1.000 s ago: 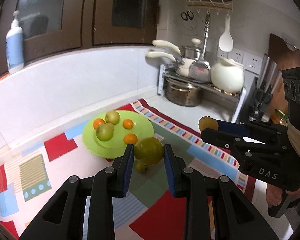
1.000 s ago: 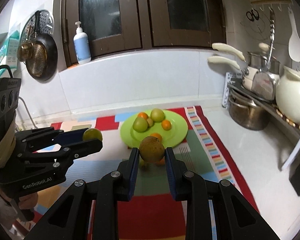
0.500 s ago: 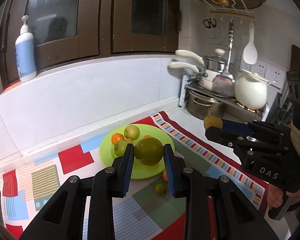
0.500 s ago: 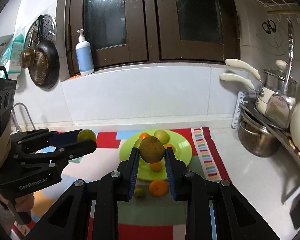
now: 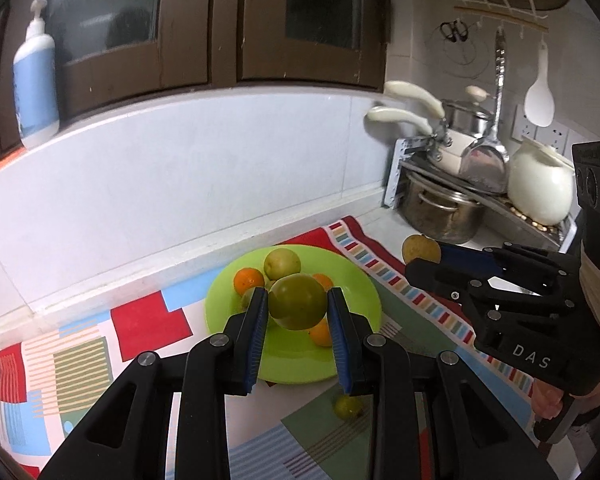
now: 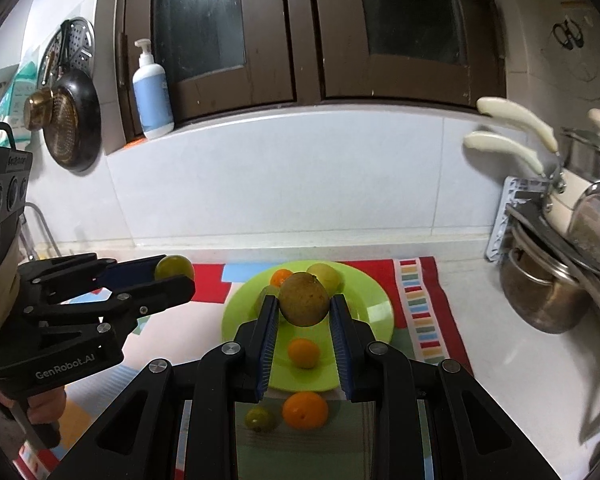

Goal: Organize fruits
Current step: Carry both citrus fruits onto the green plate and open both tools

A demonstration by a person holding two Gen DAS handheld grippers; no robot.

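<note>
Above green plate (image 5: 364,292): both claws gripping fruit.

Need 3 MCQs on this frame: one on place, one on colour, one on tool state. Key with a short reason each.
1. Where does the small green fruit lie?
A. on the plate
B. on the patterned mat, beside an orange
C. in the steel pot

2. What colour is the plate?
A. white
B. light green
C. red

3. What is the state of the left tool?
A. shut on a green fruit
B. open and bare
C. shut on a bottle

Key: B, it lies on the mat in front of the plate, next to the orange; B, the plate's rim shows light green in both views; A, the green fruit sits clamped between its pads.
</note>
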